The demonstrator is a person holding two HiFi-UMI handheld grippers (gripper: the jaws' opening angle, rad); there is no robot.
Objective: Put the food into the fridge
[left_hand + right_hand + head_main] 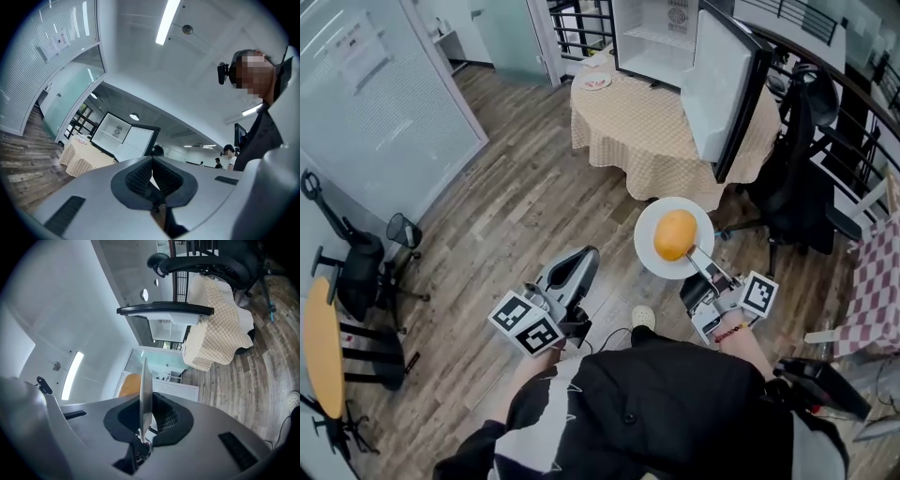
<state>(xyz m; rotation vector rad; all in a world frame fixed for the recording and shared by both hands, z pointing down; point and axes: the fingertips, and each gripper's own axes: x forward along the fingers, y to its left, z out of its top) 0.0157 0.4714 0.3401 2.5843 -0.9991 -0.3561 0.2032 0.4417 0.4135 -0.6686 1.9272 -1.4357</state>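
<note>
Wood plank floor (516,206) throughout. Frosted glass partition (375,103), far left, with a paper notice (358,52) stuck on it. Round table under a beige checked cloth (637,131), far centre. Black office chair (797,178), right of that table and close to it. Second black chair (361,267), near left, beside a yellow round tabletop (321,347) at the left edge. Pink checked cloth (874,291), right edge. Black railing (581,23), far. Ceiling strip light (168,21) overhead.

Floor (506,206): matt wood planks; tablecloth (647,122): woven fabric; plate (646,246): smooth & glossy.
</note>
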